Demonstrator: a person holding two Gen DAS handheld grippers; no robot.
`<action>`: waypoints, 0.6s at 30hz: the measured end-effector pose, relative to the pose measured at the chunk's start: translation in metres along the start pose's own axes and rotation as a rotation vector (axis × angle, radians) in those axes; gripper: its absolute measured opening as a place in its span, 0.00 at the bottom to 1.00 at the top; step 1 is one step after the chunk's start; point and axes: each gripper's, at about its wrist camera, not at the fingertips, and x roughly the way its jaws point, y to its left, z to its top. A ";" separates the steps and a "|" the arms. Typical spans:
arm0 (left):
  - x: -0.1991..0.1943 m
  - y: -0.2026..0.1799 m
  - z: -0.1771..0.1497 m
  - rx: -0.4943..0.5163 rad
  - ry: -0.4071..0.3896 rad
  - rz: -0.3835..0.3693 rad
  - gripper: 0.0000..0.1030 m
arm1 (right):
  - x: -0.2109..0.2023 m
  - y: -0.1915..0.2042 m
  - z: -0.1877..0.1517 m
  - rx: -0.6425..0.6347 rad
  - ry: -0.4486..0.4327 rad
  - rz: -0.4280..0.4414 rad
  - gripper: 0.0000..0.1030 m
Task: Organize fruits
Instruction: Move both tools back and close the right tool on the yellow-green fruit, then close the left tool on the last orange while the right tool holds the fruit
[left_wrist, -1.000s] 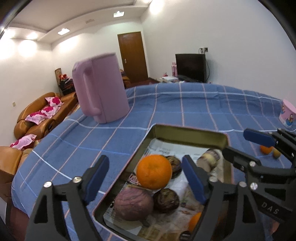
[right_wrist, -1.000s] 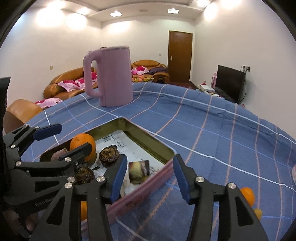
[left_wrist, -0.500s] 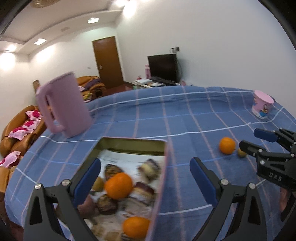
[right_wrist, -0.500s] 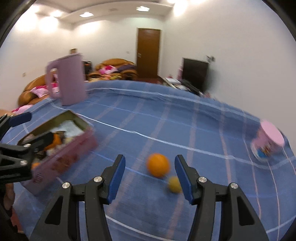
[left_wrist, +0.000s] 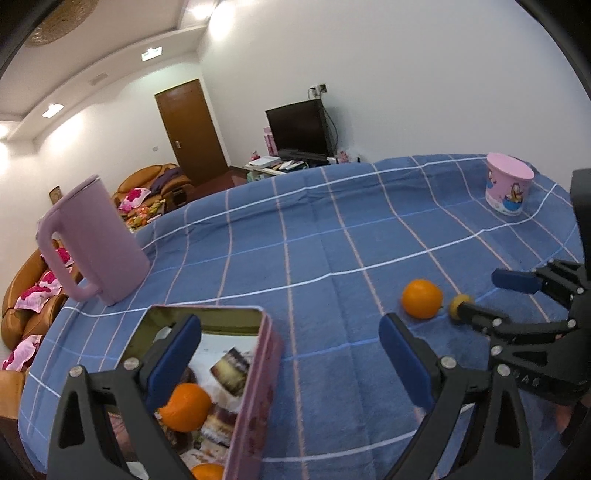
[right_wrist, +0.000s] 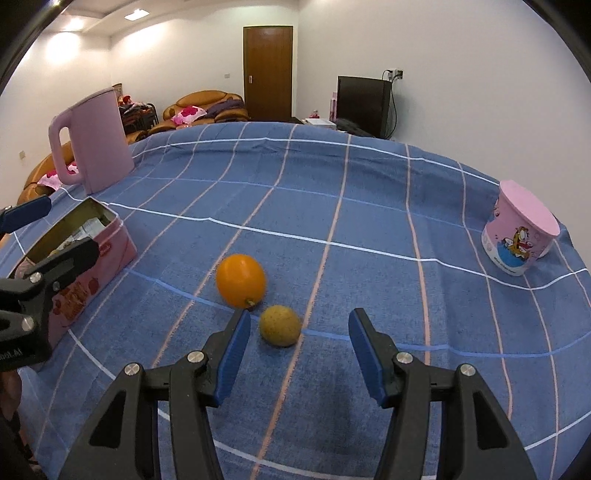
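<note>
- Left gripper: I see its jaws spread wide with nothing between the pads. It hangs over the right wall of the pink tin and the bare cloth beside it.
- Right gripper: I see its jaws parted with nothing clamped. The small yellow-green fruit sits just ahead of the tips, nearer the left finger, not touched as far as I can tell.
- Small yellow-green fruit: round, dull and speckled, it rests on the tablecloth just beside the loose orange; whether the two touch I cannot tell.
- Loose orange: it lies on the cloth out in the open, well apart from the tin, stem end turned toward my right camera.
- Pink tin: rectangular and open-topped, it stands at the near left of the table, lined with printed paper.
- Oranges in the tin: one lies on the paper, partly behind my left finger; a second shows at the bottom edge of the left view. Other dark contents are too hidden for me to name.
- Pink kettle: upright on the cloth beyond the tin, handle facing left in the left view.
- Pink cartoon cup: standing upside down at the far right of the table, well apart from the fruit.
- Tablecloth: blue with white and pink check lines, covering the whole table.
</note>
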 end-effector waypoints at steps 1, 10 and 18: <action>0.000 -0.001 0.001 0.000 0.002 -0.002 0.96 | 0.002 0.001 0.000 -0.002 0.007 0.001 0.55; 0.015 -0.014 0.009 -0.002 0.026 -0.033 0.96 | 0.015 0.001 0.002 -0.001 0.044 0.032 0.43; 0.024 -0.023 0.010 -0.022 0.044 -0.075 0.96 | 0.014 -0.003 0.000 0.003 0.051 0.062 0.27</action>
